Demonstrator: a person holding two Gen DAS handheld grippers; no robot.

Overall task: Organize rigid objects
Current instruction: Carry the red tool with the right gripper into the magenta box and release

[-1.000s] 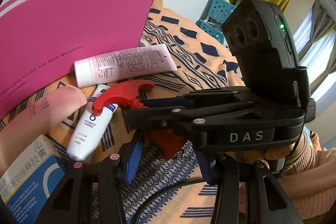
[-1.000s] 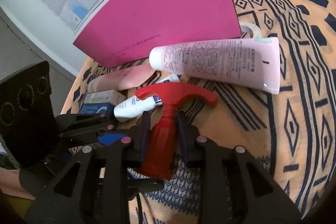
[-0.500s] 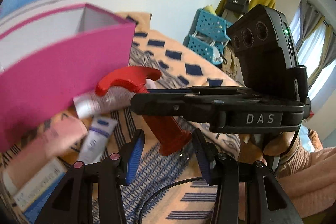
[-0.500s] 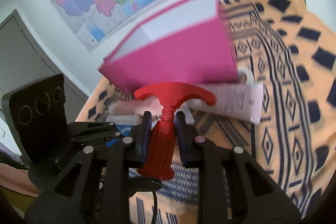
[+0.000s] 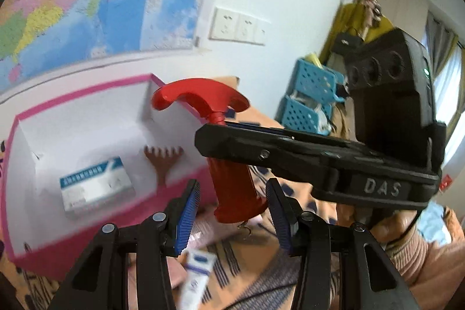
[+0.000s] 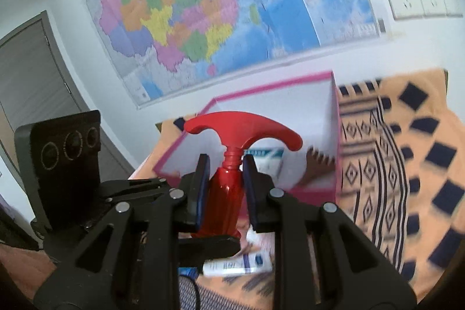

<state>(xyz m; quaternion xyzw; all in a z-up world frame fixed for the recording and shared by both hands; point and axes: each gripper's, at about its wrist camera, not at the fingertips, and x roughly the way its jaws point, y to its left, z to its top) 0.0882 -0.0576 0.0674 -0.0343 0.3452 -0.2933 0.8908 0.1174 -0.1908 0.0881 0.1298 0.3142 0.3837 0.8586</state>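
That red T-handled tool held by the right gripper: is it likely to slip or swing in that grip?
Probably stiff: the red T-handled tool looks like moulded hard plastic and stands upright between the right gripper fingers. Its glossy barrel could slip, though the ribbed pads should help. The wide handle on top may make it pivot if bumped.

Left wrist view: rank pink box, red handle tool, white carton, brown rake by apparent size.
1. pink box
2. red handle tool, though it is nearer the camera, which inflates it
3. white carton
4. brown rake
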